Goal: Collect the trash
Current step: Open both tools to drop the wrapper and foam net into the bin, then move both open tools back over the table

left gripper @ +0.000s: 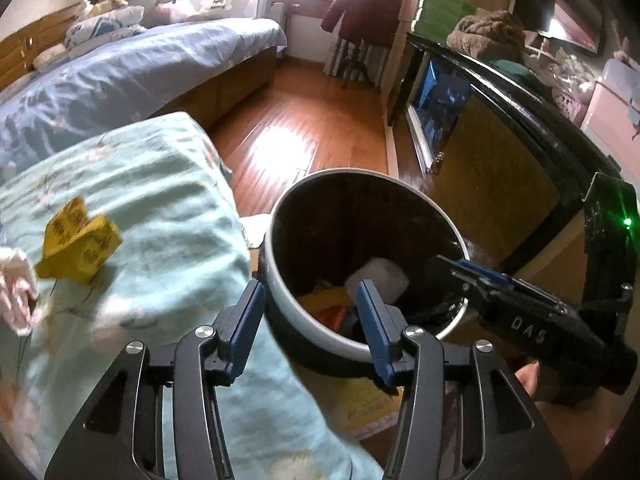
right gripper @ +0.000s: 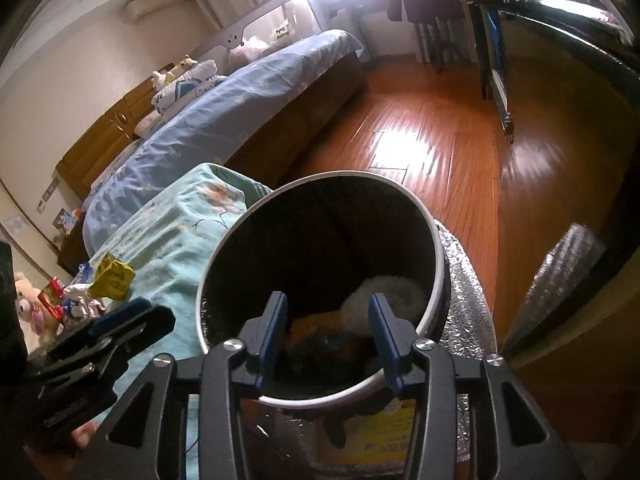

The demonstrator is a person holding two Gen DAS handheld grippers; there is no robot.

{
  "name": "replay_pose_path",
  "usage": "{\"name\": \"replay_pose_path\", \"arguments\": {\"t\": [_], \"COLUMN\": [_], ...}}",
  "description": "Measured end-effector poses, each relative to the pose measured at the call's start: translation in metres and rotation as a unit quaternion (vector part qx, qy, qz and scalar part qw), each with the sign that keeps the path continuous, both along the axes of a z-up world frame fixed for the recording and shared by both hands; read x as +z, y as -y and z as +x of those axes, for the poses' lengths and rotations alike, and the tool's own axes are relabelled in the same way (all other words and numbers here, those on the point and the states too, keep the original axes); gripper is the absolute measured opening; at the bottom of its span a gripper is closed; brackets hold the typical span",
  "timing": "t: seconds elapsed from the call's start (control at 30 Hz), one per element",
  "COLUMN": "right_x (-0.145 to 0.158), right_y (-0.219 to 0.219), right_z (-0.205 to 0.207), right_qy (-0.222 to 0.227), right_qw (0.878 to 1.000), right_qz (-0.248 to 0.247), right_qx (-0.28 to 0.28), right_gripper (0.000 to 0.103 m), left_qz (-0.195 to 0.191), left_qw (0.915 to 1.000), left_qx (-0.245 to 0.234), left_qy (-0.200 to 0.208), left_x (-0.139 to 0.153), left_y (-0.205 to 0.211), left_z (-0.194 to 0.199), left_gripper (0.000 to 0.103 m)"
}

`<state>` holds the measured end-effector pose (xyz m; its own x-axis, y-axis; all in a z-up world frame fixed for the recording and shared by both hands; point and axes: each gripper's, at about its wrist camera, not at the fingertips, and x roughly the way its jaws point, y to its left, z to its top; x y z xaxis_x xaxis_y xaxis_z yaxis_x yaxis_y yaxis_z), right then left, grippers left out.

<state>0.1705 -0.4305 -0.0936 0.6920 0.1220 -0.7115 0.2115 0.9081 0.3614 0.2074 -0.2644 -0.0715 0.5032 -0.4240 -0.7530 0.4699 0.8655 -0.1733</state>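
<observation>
- The round trash bin (left gripper: pixel 372 264) stands on the wooden floor (left gripper: pixel 304 120), just beside the mint floral bedspread (left gripper: pixel 152 208); orange wrappers and a white crumpled wad (left gripper: pixel 380 276) lie at its bottom.
- A crumpled yellow printed wrapper (left gripper: pixel 80 240) lies on the bedspread, near pale crumpled tissue (left gripper: pixel 16 288) at the left edge.
- The left gripper (left gripper: pixel 310 312) hangs over the bin's near rim, jaws spread wide, nothing between them.
- The right gripper (right gripper: pixel 328 332) is above the bin mouth, jaws likewise wide apart and empty; its body reads "DAS" in the left wrist view.
- A dark glass-fronted cabinet (left gripper: pixel 472 120) flanks the bin on the right; silver foil matting (right gripper: pixel 468 300) lies under it.
</observation>
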Motion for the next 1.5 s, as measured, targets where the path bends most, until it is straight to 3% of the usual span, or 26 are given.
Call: {"name": "replay_pose_path", "arguments": {"t": [0.17, 0.23, 0.87, 1.5], "right_x": [0.007, 0.010, 0.022, 0.019], "right_y": [-0.010, -0.017, -0.109, -0.178], "right_z": [-0.009, -0.012, -0.026, -0.005], "right_qy": [0.015, 0.021, 0.039, 0.035], "right_qw": [1.000, 1.000, 0.995, 0.987], "right_qz": [0.002, 0.006, 0.018, 0.009], "right_qx": [0.007, 0.013, 0.094, 0.155], "right_gripper": [0.074, 0.078, 0.080, 0.080], "left_qz": [0.000, -0.001, -0.020, -0.016], "left_qw": [0.9999, 0.9997, 0.9906, 0.9740], "left_qx": [0.015, 0.025, 0.135, 0.225], "left_qy": [0.003, 0.006, 0.014, 0.013], "left_x": [0.001, 0.001, 0.001, -0.012], "left_y": [-0.022, -0.035, -0.157, -0.242], "left_z": [-0.015, -0.020, -0.060, -0.057], "left_gripper": [0.052, 0.053, 0.055, 0.057]}}
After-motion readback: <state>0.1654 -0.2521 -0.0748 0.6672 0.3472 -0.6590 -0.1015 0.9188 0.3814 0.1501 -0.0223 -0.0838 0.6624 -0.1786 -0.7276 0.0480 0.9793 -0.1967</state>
